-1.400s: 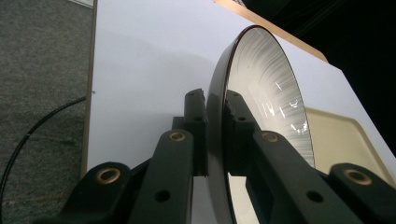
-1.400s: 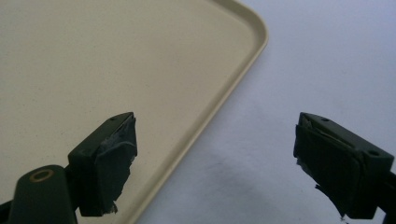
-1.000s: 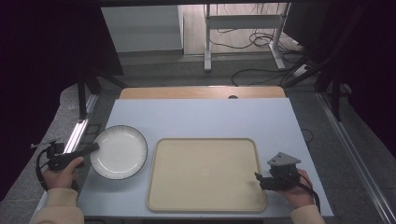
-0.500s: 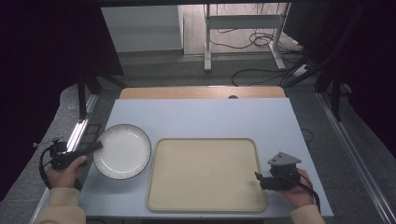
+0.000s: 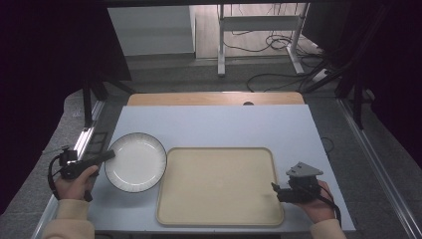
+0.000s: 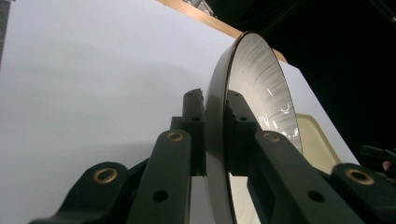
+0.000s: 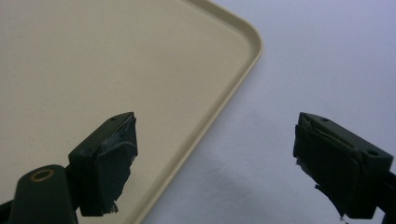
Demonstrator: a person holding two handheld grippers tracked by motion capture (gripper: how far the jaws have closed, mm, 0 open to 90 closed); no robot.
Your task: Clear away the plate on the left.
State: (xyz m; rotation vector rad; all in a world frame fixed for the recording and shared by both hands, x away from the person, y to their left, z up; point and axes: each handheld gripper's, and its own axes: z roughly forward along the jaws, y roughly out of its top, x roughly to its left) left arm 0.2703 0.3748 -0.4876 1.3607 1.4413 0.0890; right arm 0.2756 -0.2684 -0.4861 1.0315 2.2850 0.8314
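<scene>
A white plate (image 5: 135, 162) with a dark rim sits at the table's left, its right edge at the left rim of the beige tray (image 5: 219, 149). My left gripper (image 5: 108, 155) is shut on the plate's left rim. In the left gripper view the pads pinch the rim of the plate (image 6: 261, 79) from both sides, at the left gripper (image 6: 215, 100). My right gripper (image 5: 276, 191) rests at the tray's near right corner, open. In the right gripper view the right gripper (image 7: 215, 140) straddles the rim of the tray (image 7: 93, 70) with nothing held.
The pale blue table top (image 5: 214, 124) stretches bare behind the plate and tray, with a wooden strip (image 5: 214, 98) at its far edge. Dark floor, cables and a metal stand (image 5: 259, 30) lie beyond. The right gripper (image 6: 378, 154) shows far off in the left gripper view.
The plate and my left gripper have shifted slightly to the right, toward the tray. The right gripper has stayed in place.
</scene>
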